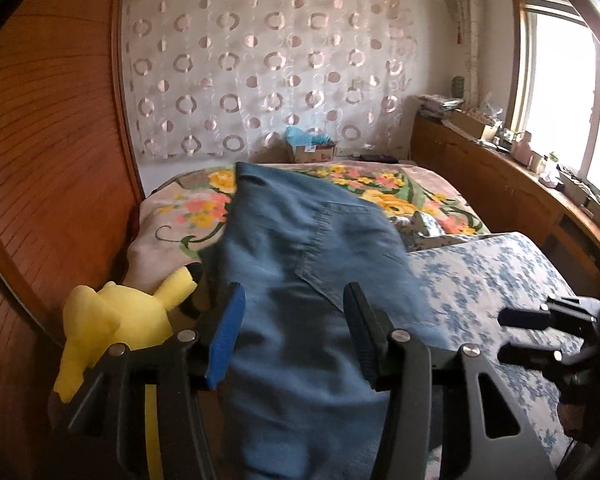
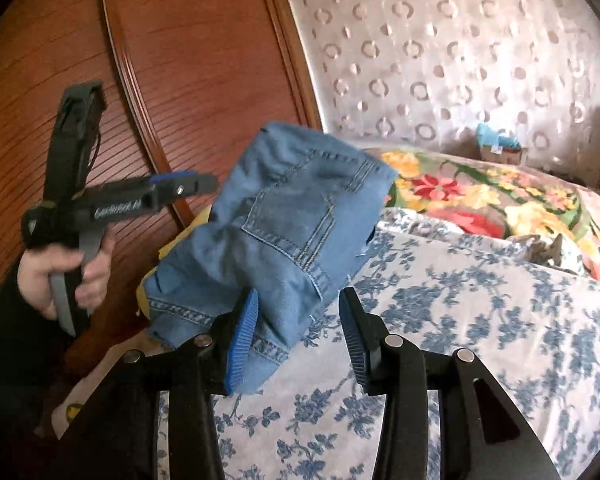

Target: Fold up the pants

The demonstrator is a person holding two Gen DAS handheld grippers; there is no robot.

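Currently both grippers, left gripper (image 1: 294,334) and right gripper (image 2: 298,340), stand spread, unclenched around bunched blue denim pants (image 2: 288,216) on the floral-sheeted bed (image 2: 480,320); a shallow pinch could slip.

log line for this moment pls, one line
task fold pants | jeans bunched on blue-floral bed cover | left gripper open | right gripper open, not clamping | yellow plush beside

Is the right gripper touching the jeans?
Touching. In the right wrist view, the jeans press against the right gripper at its left finger.
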